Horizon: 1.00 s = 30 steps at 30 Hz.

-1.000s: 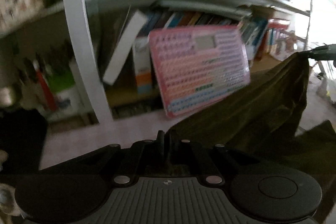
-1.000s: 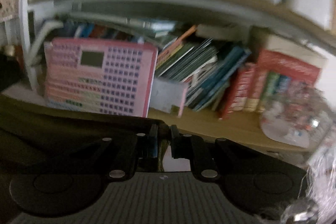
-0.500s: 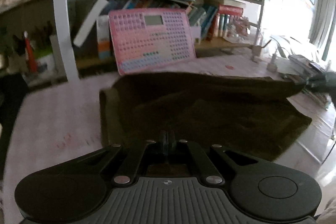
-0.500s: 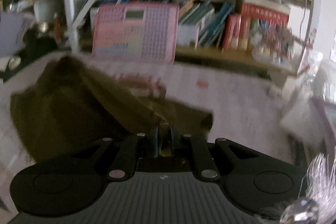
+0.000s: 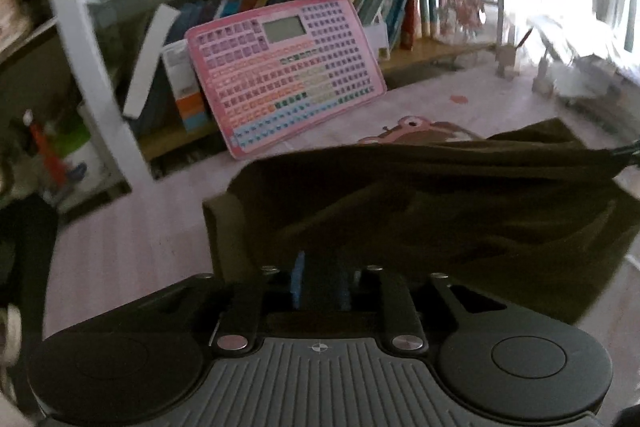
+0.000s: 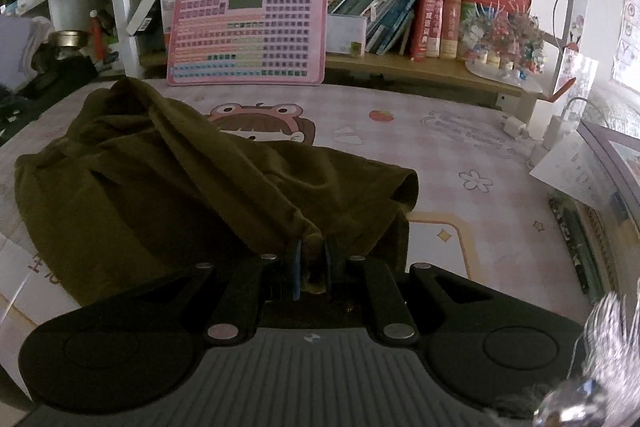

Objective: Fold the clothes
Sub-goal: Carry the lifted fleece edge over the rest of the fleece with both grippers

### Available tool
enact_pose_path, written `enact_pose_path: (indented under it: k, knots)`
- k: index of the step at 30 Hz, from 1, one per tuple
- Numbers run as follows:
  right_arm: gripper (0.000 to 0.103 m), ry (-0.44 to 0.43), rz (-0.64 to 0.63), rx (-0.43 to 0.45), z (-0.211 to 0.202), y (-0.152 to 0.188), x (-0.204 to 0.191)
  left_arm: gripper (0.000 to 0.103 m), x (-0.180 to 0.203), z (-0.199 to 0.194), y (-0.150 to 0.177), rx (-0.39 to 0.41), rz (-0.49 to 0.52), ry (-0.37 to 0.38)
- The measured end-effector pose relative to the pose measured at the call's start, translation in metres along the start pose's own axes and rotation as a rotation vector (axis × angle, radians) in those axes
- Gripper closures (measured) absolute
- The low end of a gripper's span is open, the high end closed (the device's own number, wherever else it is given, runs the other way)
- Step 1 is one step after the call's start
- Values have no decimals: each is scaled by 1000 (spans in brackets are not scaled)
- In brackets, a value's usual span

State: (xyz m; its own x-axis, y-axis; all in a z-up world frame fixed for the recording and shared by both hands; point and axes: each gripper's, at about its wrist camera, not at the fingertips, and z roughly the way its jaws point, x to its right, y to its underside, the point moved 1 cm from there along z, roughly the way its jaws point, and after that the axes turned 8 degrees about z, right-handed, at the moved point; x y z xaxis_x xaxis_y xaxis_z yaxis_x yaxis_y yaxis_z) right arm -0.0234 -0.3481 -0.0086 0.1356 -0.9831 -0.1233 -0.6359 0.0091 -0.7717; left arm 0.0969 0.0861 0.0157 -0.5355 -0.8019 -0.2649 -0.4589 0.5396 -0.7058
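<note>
An olive-green garment (image 6: 160,195) lies spread on the pink cartoon-print table cover (image 6: 460,155), with one edge pulled up into a taut ridge. My right gripper (image 6: 311,263) is shut on the garment's near right corner. My left gripper (image 5: 320,279) is shut on the garment (image 5: 440,211) at its near left edge; the fabric stretches from it to the right, where the right gripper's tip (image 5: 626,151) holds the far end. In both wrist views the cloth hides the fingertips in part.
A pink keyboard toy (image 6: 248,31) leans against the bookshelf (image 6: 400,11) at the table's back. A vase of small flowers (image 6: 504,39), a white charger (image 6: 514,127) and papers (image 6: 572,167) sit at the right. Dark clutter (image 6: 60,67) lies at the left.
Both grippers have come down and back from the shelf towards the table's near side, carrying the held garment edge. The garment now lies mostly flat on the table.
</note>
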Motion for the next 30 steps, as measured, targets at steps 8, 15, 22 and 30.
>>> enact_pose_path:
  k: [8,15,22,30]
  knots:
    - [93,-33,81,-30,15,-5,24,53,-31,93,-46,-101,112,-67]
    - [93,-43,108,-60,35,-18,46,53,-50,157,-62,-223,224,-11]
    - [93,-36,98,-72,48,-33,57,86,-50,172,-59,-285,209,99]
    - [93,88,63,104,43,-82,50,95,-53,86,-77,-7,175,-37]
